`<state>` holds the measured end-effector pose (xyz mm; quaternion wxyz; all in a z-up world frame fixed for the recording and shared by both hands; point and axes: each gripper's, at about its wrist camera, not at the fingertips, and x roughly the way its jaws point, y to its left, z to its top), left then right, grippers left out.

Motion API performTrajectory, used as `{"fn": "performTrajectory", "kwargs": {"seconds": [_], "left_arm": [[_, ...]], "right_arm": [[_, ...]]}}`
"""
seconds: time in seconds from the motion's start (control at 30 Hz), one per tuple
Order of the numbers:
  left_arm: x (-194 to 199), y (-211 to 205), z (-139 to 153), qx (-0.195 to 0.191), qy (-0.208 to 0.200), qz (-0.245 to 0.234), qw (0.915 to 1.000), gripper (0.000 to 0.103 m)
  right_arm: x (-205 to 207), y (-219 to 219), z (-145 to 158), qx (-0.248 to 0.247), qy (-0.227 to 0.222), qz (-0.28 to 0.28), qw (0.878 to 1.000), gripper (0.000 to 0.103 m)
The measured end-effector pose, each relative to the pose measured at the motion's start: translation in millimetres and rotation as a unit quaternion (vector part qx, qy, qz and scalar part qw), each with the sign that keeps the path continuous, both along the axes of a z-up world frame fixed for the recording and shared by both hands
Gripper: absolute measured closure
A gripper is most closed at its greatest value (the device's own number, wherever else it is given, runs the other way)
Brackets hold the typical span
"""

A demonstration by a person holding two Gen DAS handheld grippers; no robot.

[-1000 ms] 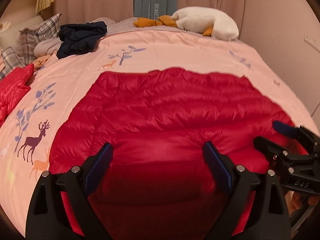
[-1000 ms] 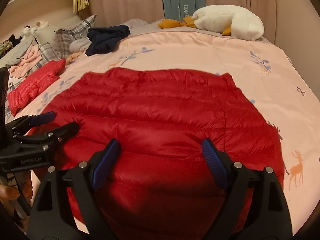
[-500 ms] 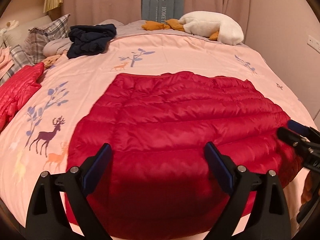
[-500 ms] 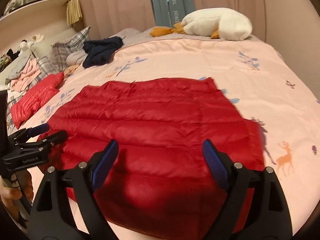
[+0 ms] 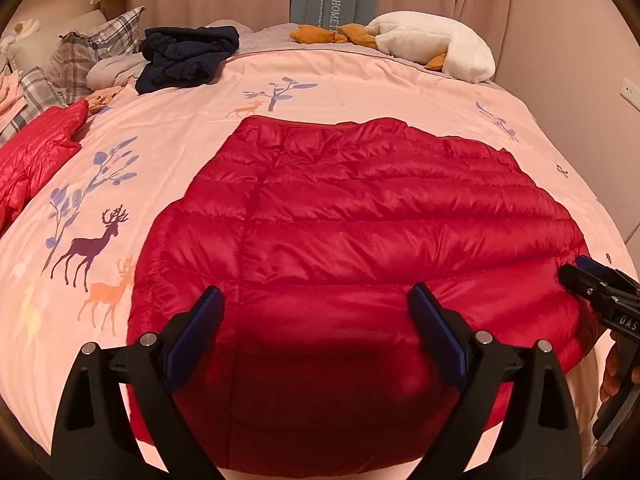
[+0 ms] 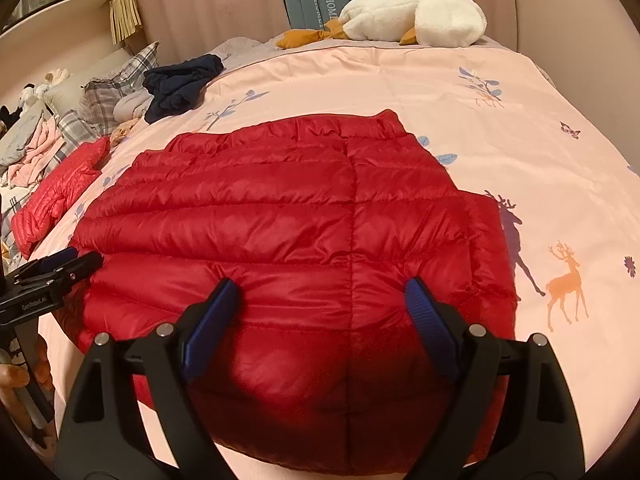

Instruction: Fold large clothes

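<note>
Left wrist view: the red jacket [image 5: 352, 240] lies flat on the bed [image 5: 360, 80], quilted panel up, near edge under the camera. The left tongs [image 5: 316, 320] are spread wide over that edge with nothing pinched. The right tongs [image 5: 592, 284] show at the far right, by the jacket's side edge.

Right wrist view: the right tongs are likewise released, hovering above the near hem. Here the jacket looks partly folded: a narrower layer shows under its right side and no sleeve sticks out. Judging by that, the sides are tucked in, and the lengthwise fold seems left. A second red garment [image 6: 56, 196] waits on the left.
</note>
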<state>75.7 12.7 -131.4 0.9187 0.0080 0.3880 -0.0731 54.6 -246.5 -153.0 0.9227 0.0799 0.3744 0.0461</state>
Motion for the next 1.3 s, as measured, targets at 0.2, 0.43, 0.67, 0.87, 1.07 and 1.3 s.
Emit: {"fn": "performTrajectory", "kwargs": {"seconds": [0.2, 0.43, 0.67, 0.87, 1.07, 1.3], "left_arm": [[-6, 11, -2, 0.001, 0.003, 0.009, 1.0000, 0.009], [-12, 21, -2, 0.005, 0.000, 0.021, 0.9998, 0.009], [-26, 43, 5, 0.000, -0.007, 0.052, 0.9986, 0.009], [-48, 33, 19, -0.024, -0.029, 0.031, 0.9988, 0.009], [-56, -11, 17, 0.005, -0.037, -0.017, 0.9992, 0.009], [-48, -27, -6, 0.026, -0.009, -0.021, 0.9994, 0.009]], "right_arm": [[-9, -11, -1, 0.005, -0.002, -0.013, 1.000, 0.016], [-19, -26, 2, 0.001, -0.003, -0.042, 0.999, 0.016], [-43, -49, 11, -0.021, -0.019, -0.103, 0.994, 0.016], [-67, -23, 35, -0.027, -0.077, -0.056, 0.995, 0.016], [-61, 35, 33, -0.020, -0.076, 0.039, 0.996, 0.016], [-48, 63, 6, -0.053, -0.044, 0.055, 0.996, 0.016]]}}
